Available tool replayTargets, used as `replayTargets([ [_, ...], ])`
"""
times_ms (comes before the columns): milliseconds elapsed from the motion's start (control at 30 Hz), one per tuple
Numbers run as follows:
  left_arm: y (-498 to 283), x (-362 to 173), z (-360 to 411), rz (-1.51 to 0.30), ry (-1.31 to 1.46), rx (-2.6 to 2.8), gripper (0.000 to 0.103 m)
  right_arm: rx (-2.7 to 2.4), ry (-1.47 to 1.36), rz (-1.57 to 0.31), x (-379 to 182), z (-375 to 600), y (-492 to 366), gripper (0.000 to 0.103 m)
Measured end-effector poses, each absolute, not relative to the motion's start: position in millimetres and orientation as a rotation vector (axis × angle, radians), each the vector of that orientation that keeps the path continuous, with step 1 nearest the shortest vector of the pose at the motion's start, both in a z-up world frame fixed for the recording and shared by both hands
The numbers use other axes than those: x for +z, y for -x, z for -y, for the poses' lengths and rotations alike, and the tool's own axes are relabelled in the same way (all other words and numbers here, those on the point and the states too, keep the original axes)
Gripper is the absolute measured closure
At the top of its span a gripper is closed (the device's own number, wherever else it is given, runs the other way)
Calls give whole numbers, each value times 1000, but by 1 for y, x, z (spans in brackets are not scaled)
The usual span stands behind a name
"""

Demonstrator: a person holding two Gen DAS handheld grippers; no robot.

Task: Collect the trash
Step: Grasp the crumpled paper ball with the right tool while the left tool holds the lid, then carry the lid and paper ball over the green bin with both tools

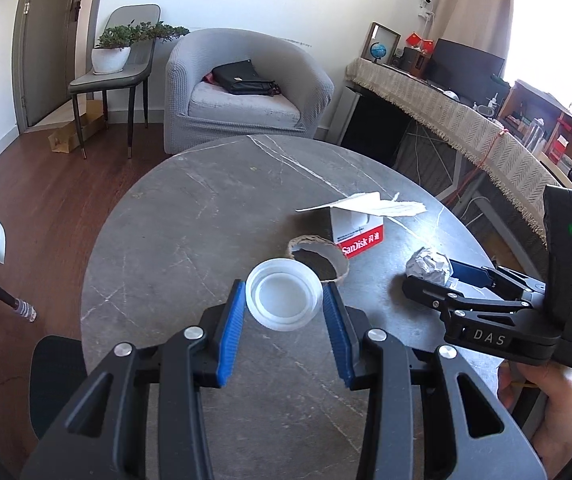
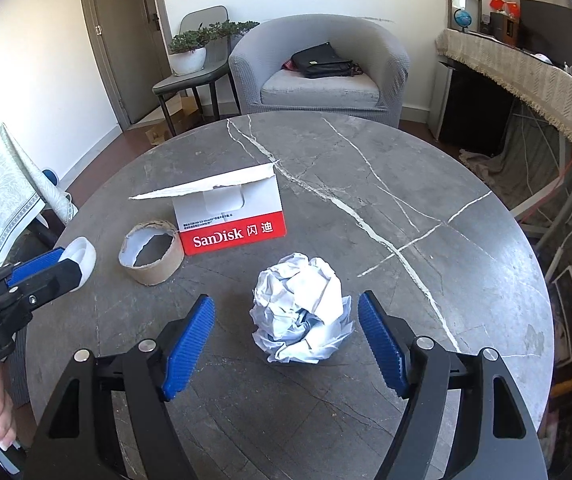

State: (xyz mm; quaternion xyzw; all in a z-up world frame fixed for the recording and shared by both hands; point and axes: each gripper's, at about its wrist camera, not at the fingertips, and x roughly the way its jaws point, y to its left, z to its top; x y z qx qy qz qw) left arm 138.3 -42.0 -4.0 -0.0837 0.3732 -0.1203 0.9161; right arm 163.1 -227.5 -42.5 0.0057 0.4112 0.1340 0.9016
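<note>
Left claw clamps the lid. Right claw open, straddling the paper ball: light, crushable; grip mid-sides.

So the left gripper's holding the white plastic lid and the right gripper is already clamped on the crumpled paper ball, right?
Not quite. The right gripper is open around the crumpled paper ball, its pads clear of it, as the right wrist view shows. The left gripper does hold the white plastic lid.

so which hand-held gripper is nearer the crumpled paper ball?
Right. The right hand-held gripper straddles the crumpled paper ball, pads clear of it; the left hand-held gripper is off beside it, holding a white lid.
</note>
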Motion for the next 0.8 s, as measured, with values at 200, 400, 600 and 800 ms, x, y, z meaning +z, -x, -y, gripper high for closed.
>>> replayTargets([
  [200,-136,-1,16,-760,171,-203,61,257,27,-863,-43,214,-169,51],
  [400,-131,2,-9,-754,166,-172,61,271,34,-856,-37,203,-166,56],
  [600,-117,1,-32,-759,151,-153,61,297,35,-824,-24,188,-155,56],
  [800,-99,-2,-56,-770,135,-115,61,345,40,-790,-14,161,-142,56],
])
